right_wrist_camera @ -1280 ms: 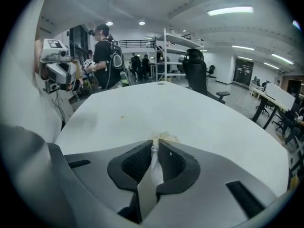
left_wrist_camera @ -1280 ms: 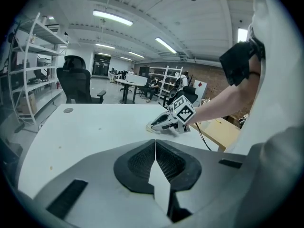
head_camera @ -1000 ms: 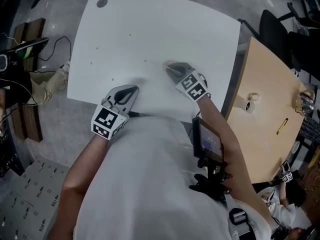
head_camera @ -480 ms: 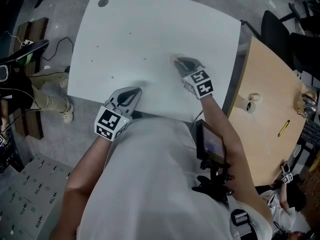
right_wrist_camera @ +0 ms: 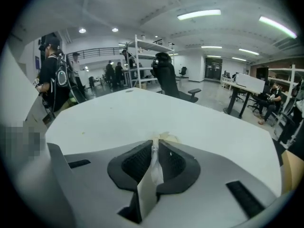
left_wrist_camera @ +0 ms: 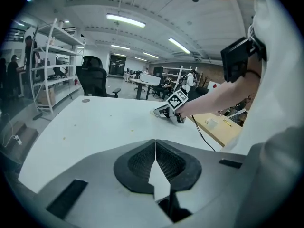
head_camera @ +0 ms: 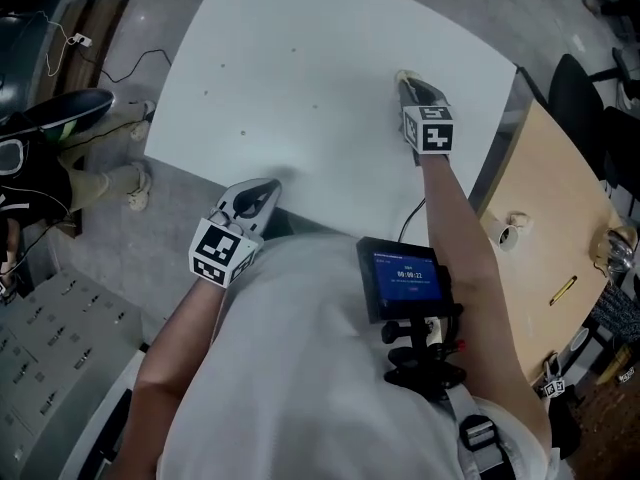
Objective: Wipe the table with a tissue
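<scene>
The right tongs (head_camera: 407,83) were clamped on the tissue (right_wrist_camera: 164,137), and a crumpled bit of it stuck out past the tips onto the white desk (head_camera: 300,78). Since a second before, they had swept from the middle of the desk out toward its far right edge, carrying the tissue along. The left tongs (head_camera: 262,190) had their jaws pressed together with nothing between. They remained by the near edge, perhaps resting on it, though contact was hard to judge.
</scene>
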`<state>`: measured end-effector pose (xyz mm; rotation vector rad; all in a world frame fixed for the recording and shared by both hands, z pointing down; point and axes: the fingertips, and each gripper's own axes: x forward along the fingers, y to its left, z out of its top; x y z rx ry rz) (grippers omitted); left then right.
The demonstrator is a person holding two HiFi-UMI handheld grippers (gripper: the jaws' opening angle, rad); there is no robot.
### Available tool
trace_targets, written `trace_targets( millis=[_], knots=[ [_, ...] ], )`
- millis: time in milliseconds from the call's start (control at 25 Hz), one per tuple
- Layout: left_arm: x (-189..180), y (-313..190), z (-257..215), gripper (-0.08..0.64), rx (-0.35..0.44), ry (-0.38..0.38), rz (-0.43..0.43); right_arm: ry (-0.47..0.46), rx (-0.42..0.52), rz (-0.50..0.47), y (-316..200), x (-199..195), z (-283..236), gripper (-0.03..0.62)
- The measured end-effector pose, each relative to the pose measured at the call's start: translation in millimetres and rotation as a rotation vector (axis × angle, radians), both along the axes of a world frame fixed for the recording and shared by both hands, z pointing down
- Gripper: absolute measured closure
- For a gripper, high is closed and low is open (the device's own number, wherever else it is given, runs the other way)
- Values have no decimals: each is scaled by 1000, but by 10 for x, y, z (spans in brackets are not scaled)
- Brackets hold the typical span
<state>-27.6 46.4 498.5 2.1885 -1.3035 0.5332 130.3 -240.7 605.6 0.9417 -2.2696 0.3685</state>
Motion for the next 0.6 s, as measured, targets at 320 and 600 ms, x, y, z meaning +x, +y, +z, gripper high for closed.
trace_targets(
  millis=[320, 600],
  knots=[
    [147, -71, -13, 549, 18, 18, 30, -48, -85, -382, 952, -618, 2, 545],
    [164, -153, -37, 549, 27, 12, 63, 44, -180, -710, 1973, -791, 23, 545]
  ],
)
